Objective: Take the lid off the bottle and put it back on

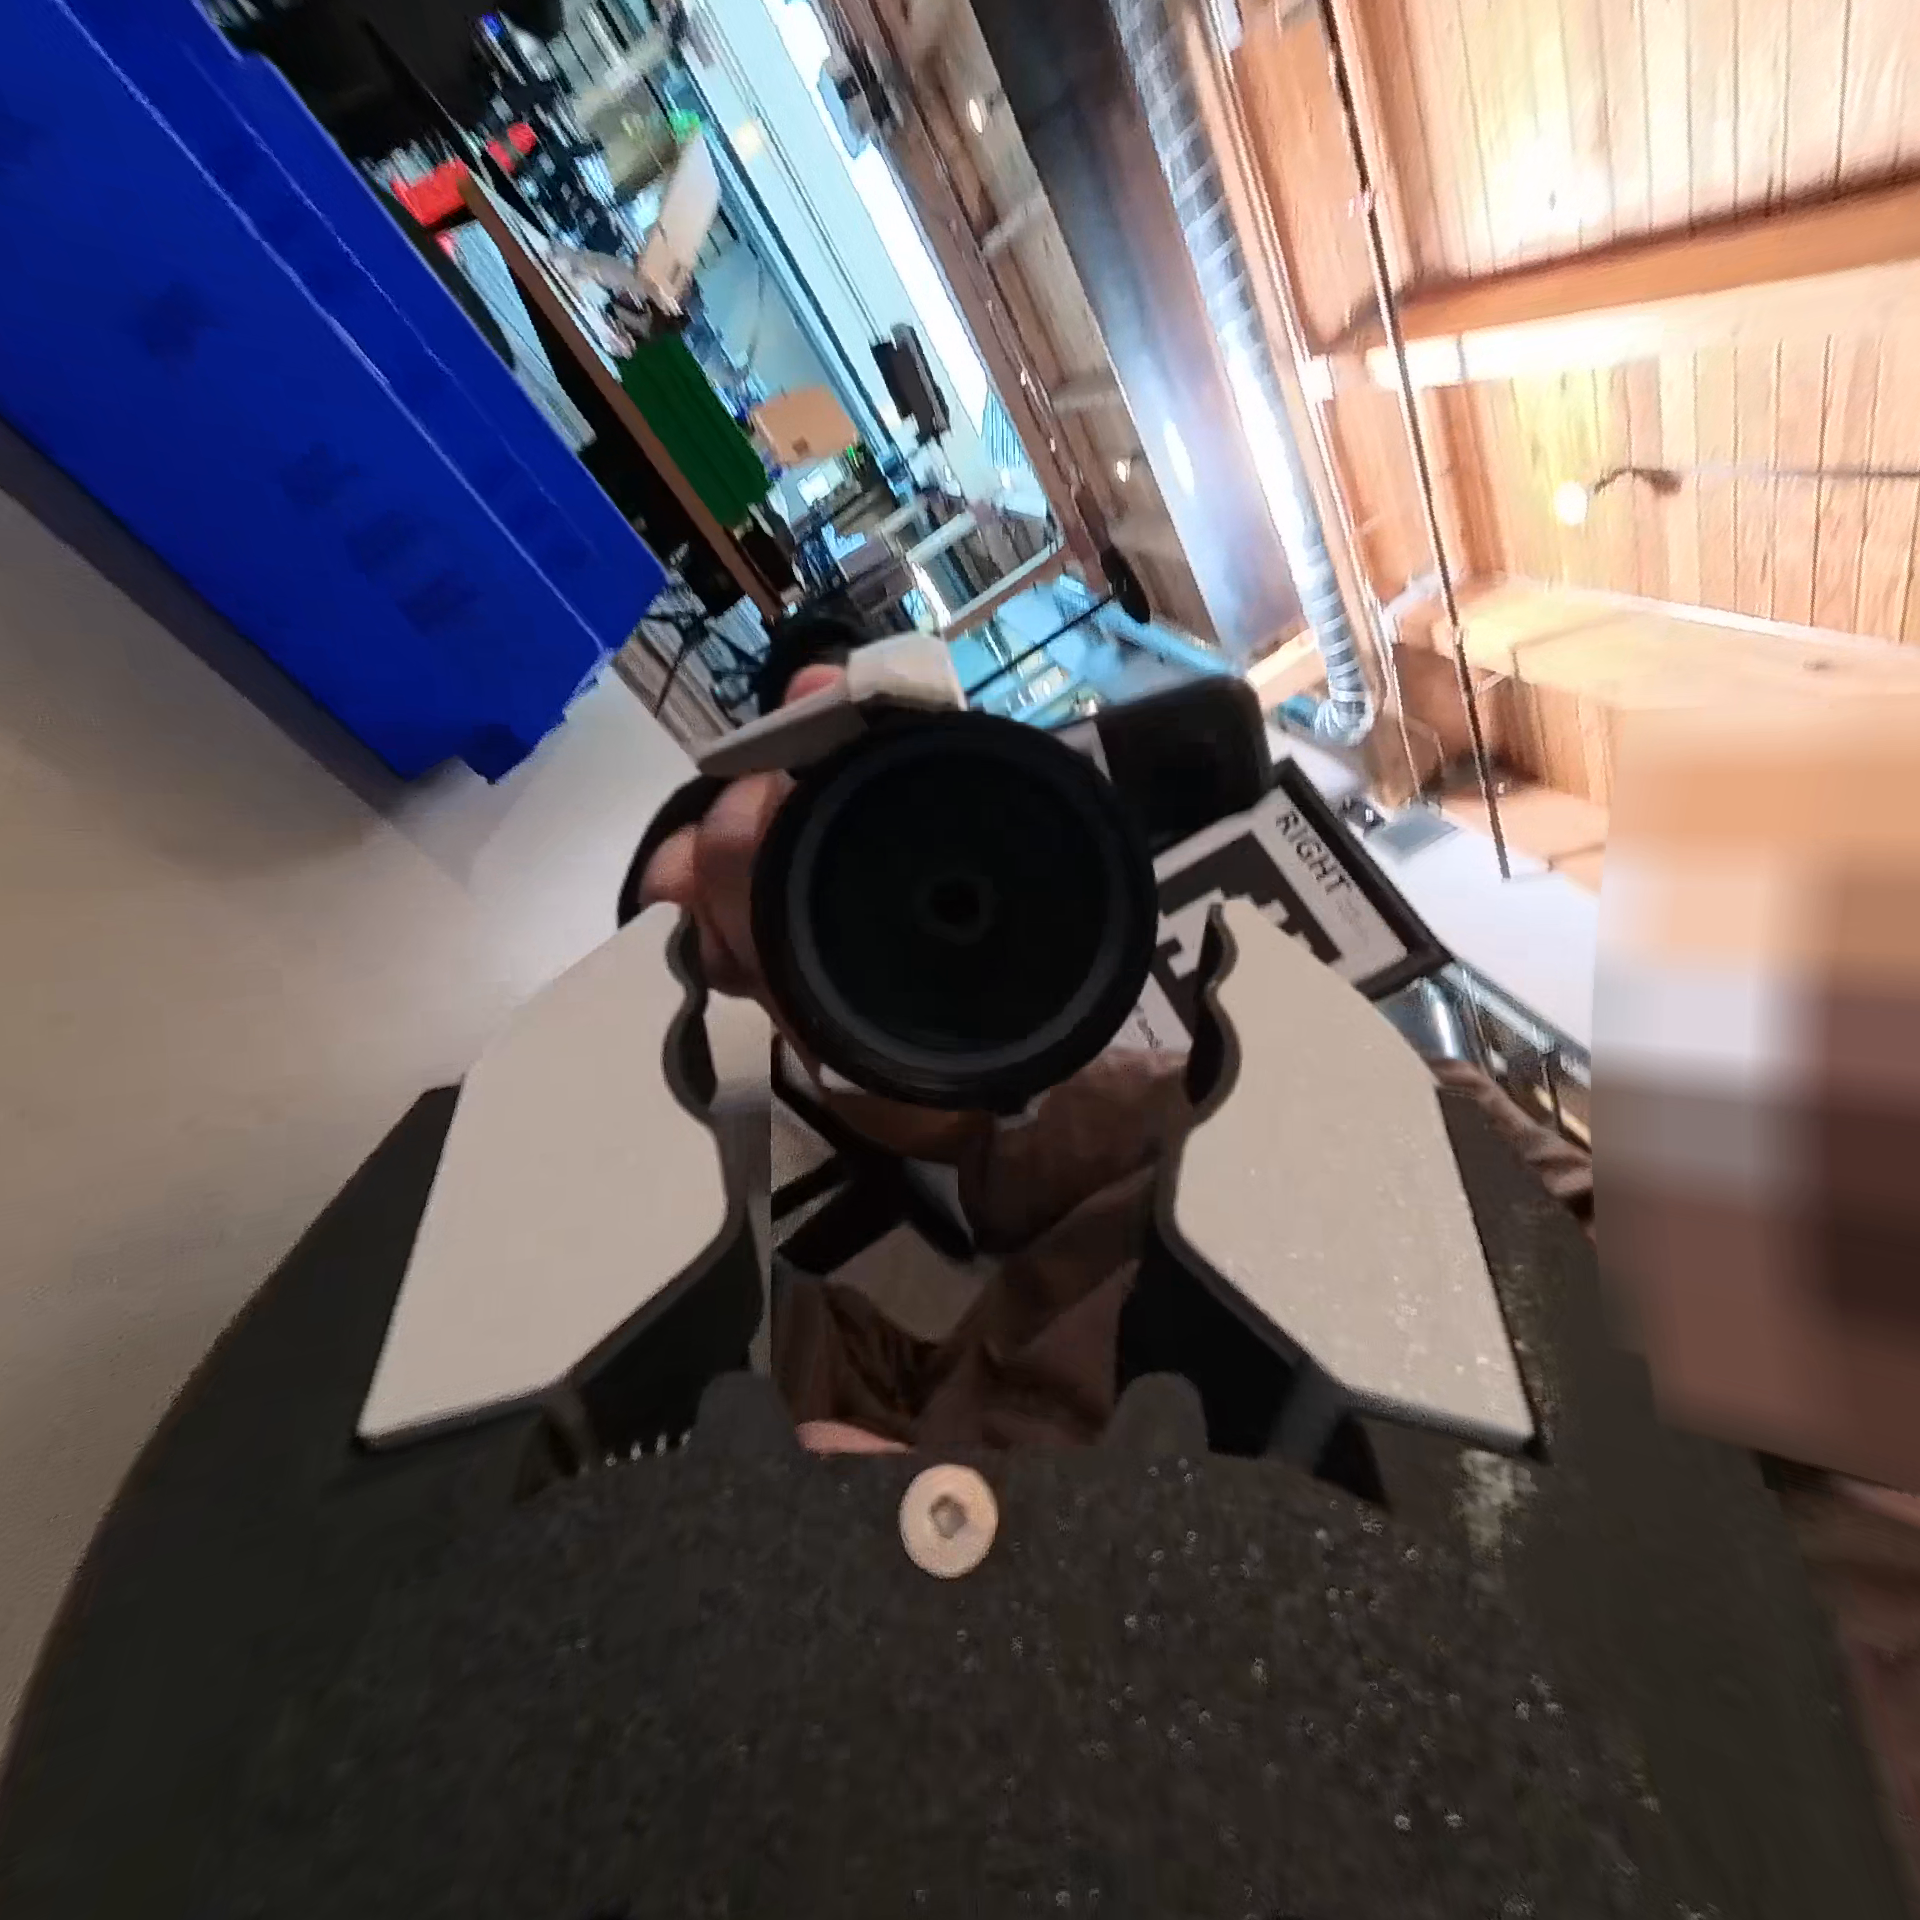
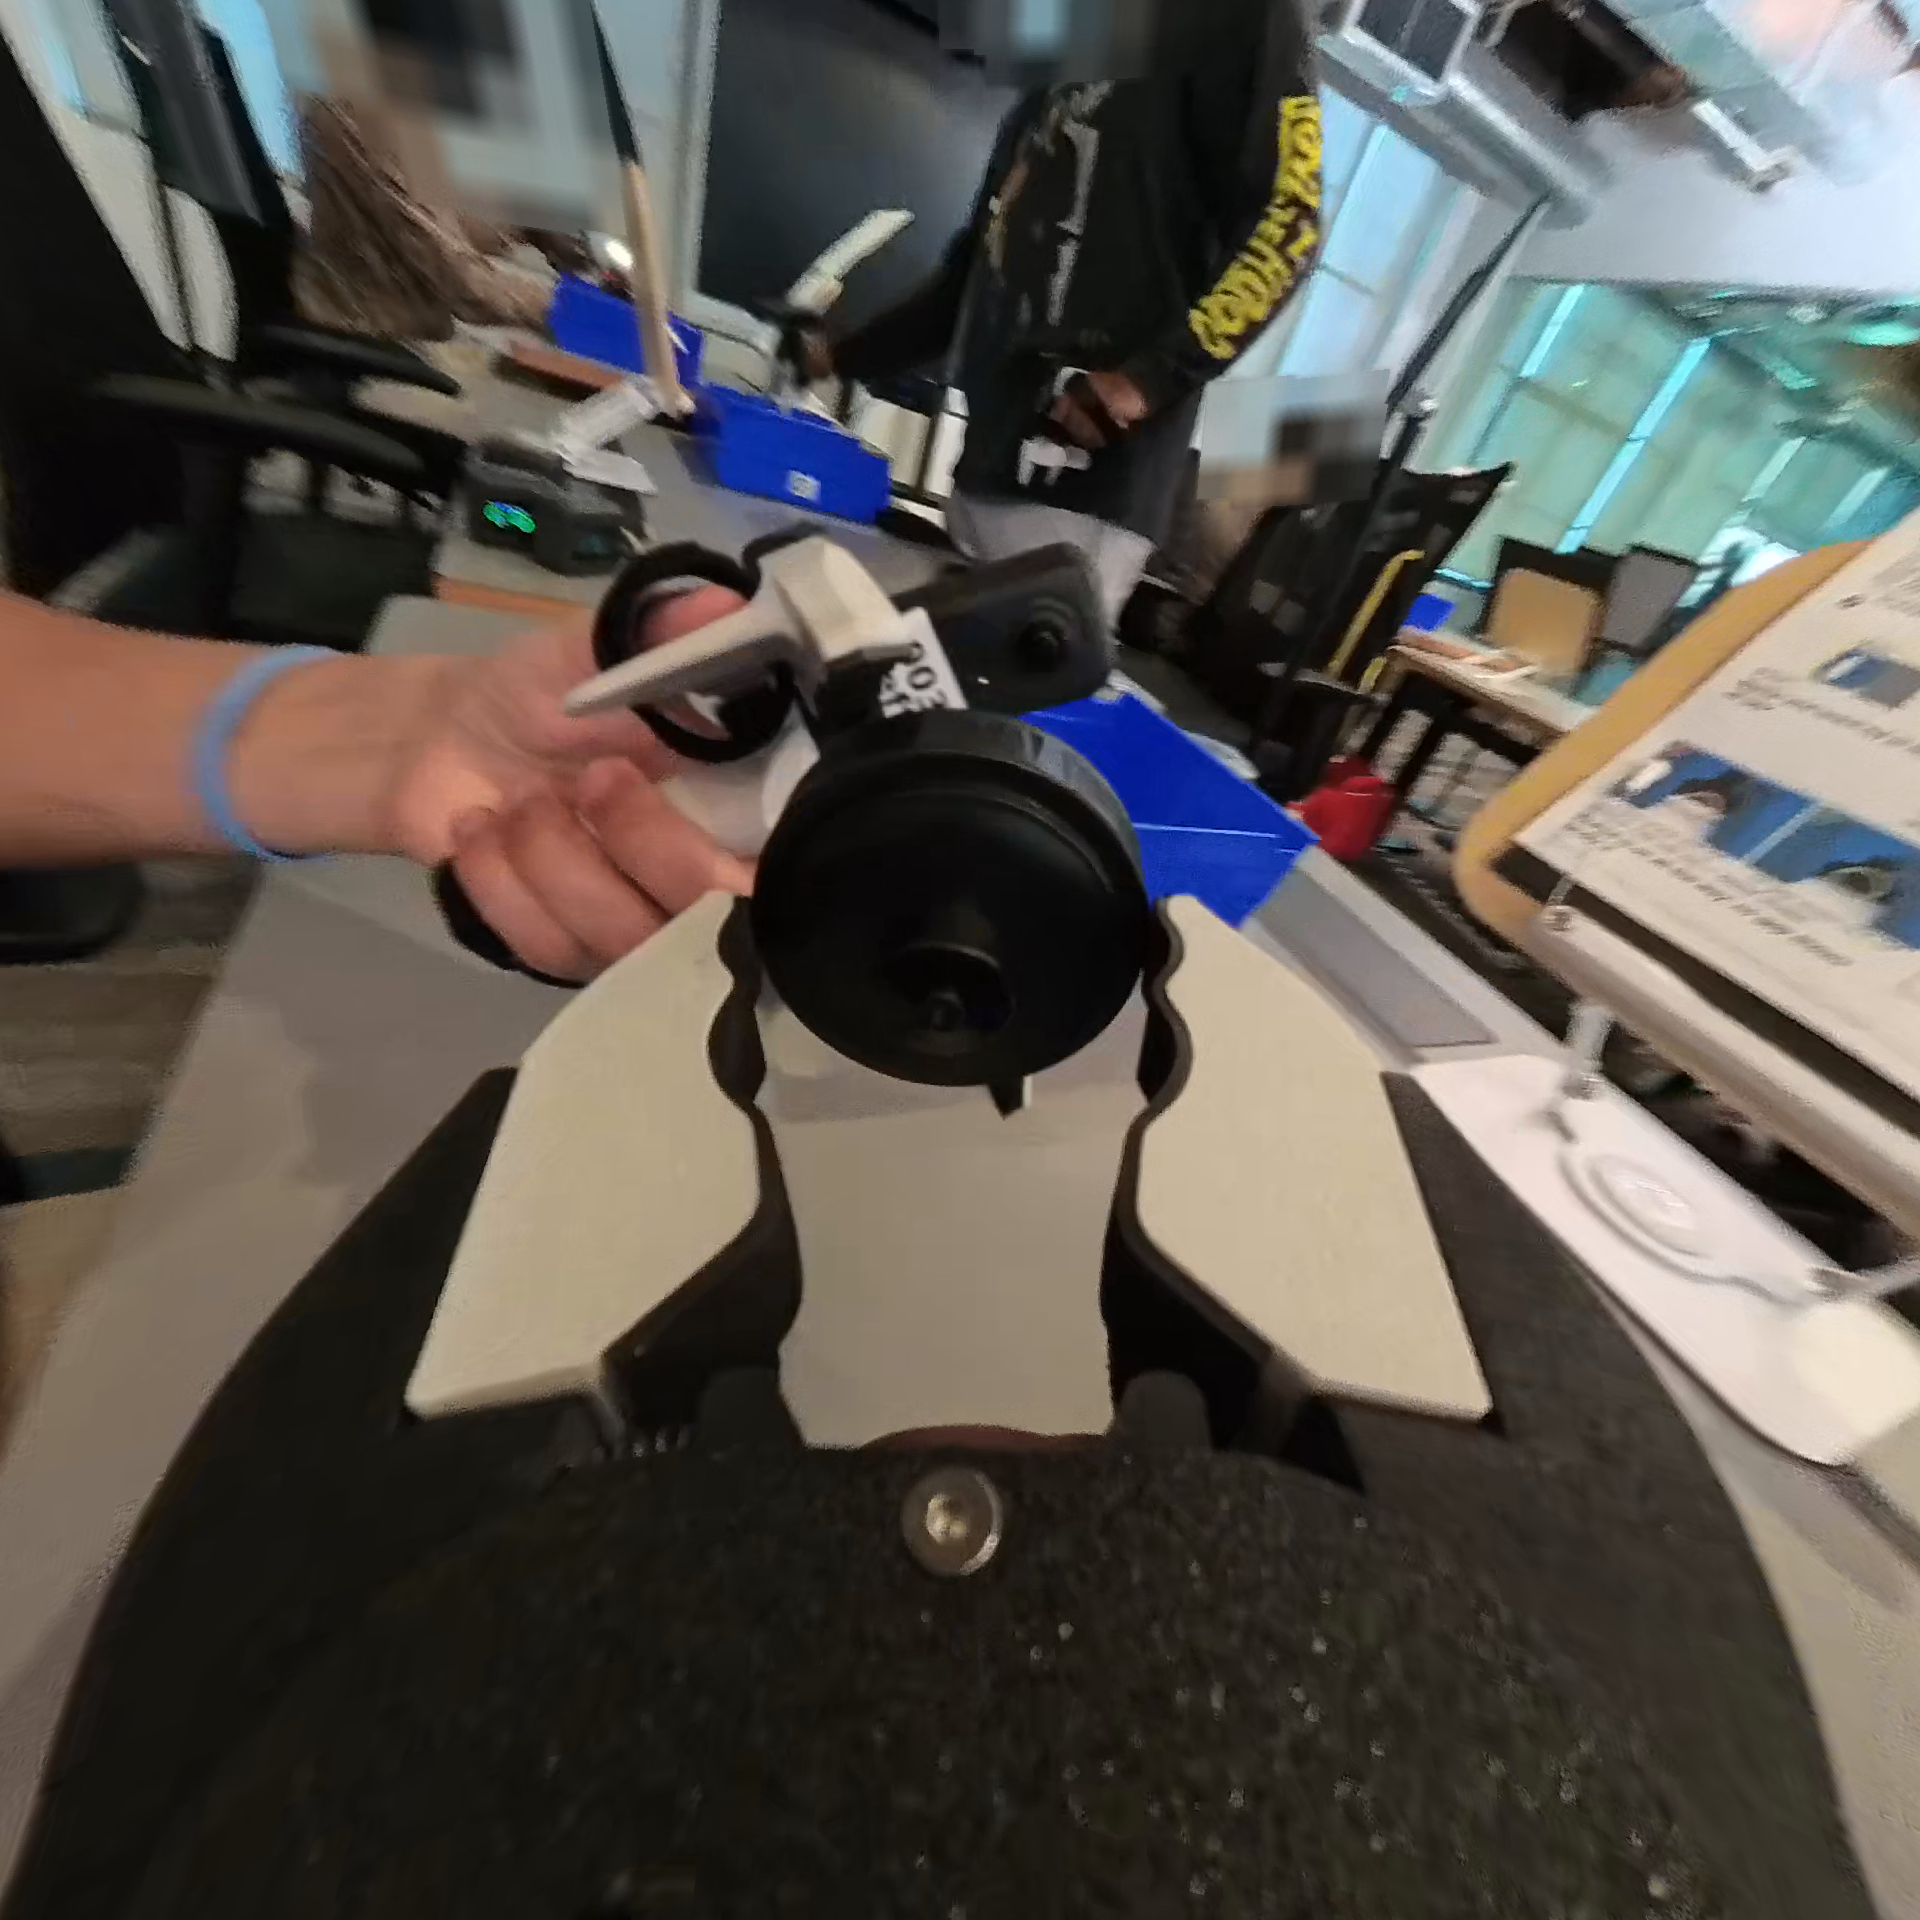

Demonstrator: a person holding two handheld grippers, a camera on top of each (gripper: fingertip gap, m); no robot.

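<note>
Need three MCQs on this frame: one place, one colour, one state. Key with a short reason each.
1. In the left wrist view, the blue bin lies:
A. upper left
B. lower right
C. centre

2. The wristband is:
A. red
B. blue
C. green

3. The left gripper is:
A. shut on the black round part
B. open, clear of that part
C. out of view

Key:
1 A: the bin fills that corner.
2 B: a pale blue band circles the wrist.
3 B: gaps show between both fingers and the part.
</note>
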